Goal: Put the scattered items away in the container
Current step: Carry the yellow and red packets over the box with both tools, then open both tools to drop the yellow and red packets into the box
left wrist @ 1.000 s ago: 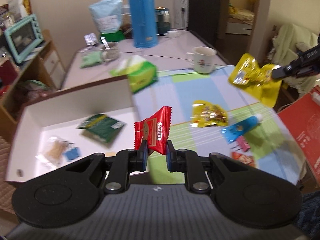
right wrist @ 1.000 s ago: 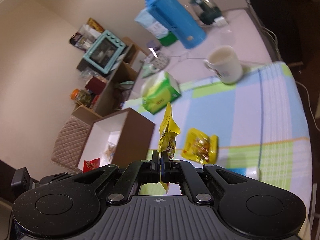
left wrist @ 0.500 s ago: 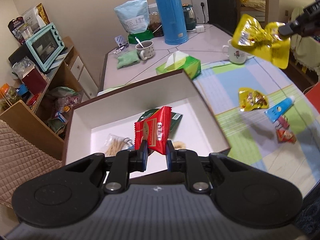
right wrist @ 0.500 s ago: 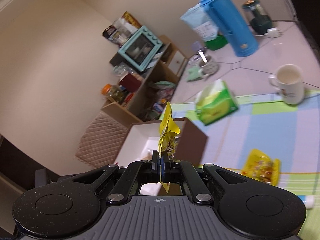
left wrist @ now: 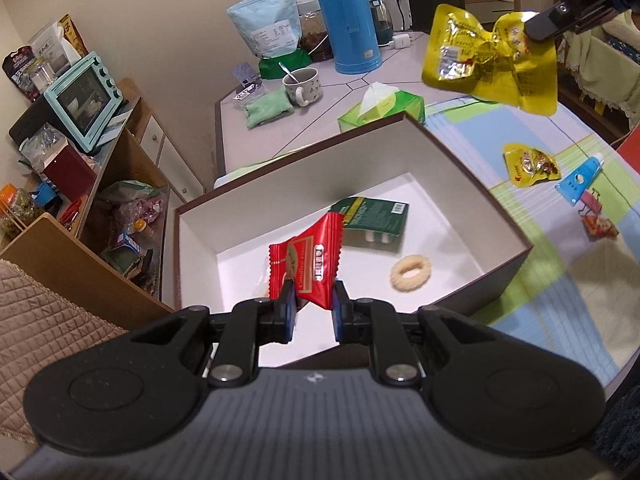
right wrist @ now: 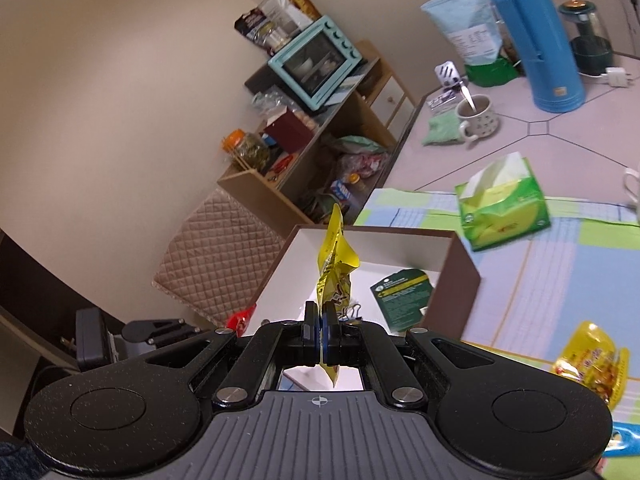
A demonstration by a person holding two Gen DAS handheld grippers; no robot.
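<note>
Box (left wrist: 472,168) on table – tissue pack (left wrist: 382,110) behind (flask (left wrist: 346,16) farther back).

A lived-in home dining room. A table (left wrist: 280,120) with a checked cloth (left wrist: 560,300) carries a blue thermos (left wrist: 346,20), mugs (left wrist: 302,86) and a tissue box (left wrist: 384,108). Along its left edge, a crowded wooden shelf (right wrist: 320,152) holds a mint toaster oven (left wrist: 80,96) and food jars (right wrist: 248,150).

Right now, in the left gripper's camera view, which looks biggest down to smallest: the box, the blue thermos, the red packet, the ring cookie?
1. Box
2. Blue thermos, though it stands farther off
3. Red packet, enlarged by nearness
4. Ring cookie
</note>
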